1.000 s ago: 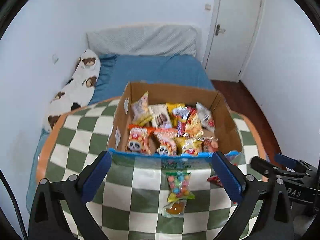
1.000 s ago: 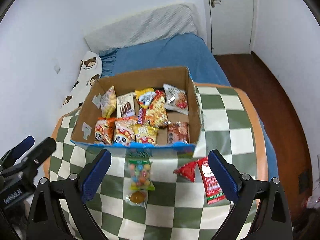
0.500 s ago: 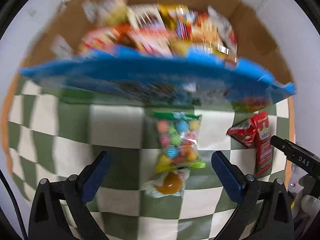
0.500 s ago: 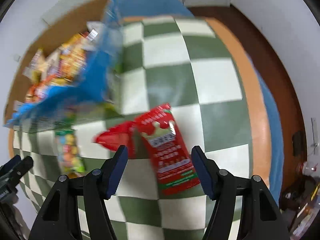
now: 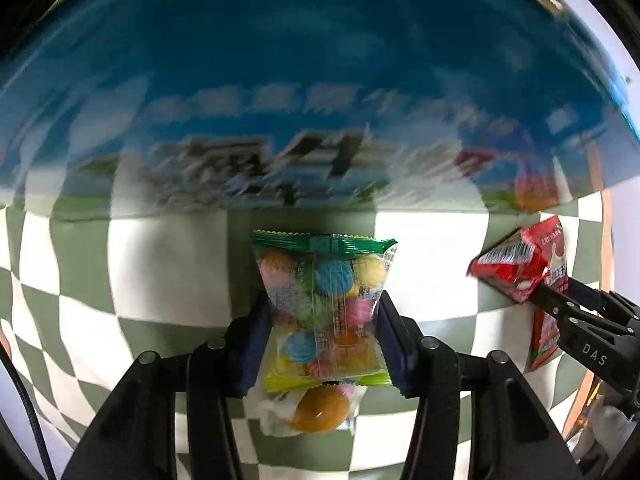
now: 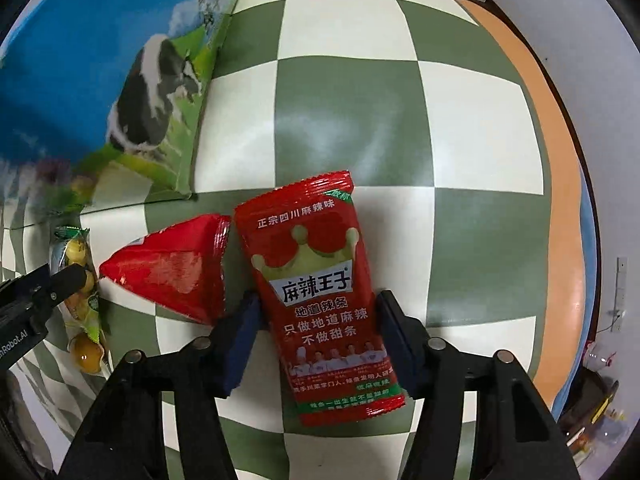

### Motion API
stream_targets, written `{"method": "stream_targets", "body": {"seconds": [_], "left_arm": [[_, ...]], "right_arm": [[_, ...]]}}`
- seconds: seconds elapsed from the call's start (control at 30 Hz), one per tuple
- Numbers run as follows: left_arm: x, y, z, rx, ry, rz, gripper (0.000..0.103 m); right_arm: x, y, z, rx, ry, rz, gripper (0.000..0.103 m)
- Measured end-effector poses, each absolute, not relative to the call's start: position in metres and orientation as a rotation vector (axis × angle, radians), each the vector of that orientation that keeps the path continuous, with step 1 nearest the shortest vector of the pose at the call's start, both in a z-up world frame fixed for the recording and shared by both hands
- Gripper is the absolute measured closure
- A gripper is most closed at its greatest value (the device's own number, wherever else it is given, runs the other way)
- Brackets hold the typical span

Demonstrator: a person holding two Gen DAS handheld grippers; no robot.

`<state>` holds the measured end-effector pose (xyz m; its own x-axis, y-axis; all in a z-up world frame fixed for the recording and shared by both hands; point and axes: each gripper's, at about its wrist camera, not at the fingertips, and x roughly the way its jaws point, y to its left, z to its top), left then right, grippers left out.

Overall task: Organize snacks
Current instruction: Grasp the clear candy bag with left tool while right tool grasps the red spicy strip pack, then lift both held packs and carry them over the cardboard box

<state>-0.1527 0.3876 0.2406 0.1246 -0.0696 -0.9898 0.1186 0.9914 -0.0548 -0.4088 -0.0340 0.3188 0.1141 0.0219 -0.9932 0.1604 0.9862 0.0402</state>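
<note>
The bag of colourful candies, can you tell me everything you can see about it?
The candy bag is clear, crinkly plastic with a green strip sealed across its top and a yellow-green one at the bottom. Inside are round sweets: blue, orange, yellow, pink. It lies flat on the checked tablecloth before the blue box. The left gripper is closing, its fingers at the bag's sides. A wrapped orange candy touches its bottom edge.
</note>
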Motion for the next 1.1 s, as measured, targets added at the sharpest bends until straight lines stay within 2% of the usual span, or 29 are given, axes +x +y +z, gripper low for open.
{"method": "stream_targets", "body": {"seconds": [0.4,0.63,0.8,1.1], "left_arm": [[-0.227,0.451,0.246,0.030,1.478,-0.070,0.056],[-0.262,0.493,0.219,0.013,1.564,-0.012,0.054],[-0.262,0.493,0.192,-0.002,1.607,-0.020,0.051],[-0.274,0.480,0.203,0.019,1.576,0.023,0.054]], "right_arm": [[-0.486,-0.026,0.307,0.378,1.533,-0.058,0.044],[-0.512,-0.007,0.292,0.416,1.572,-0.038,0.044],[-0.512,-0.001,0.279,0.433,1.599,-0.043,0.027],[-0.505,0.054,0.270,0.270,1.603,-0.040,0.027]]}}
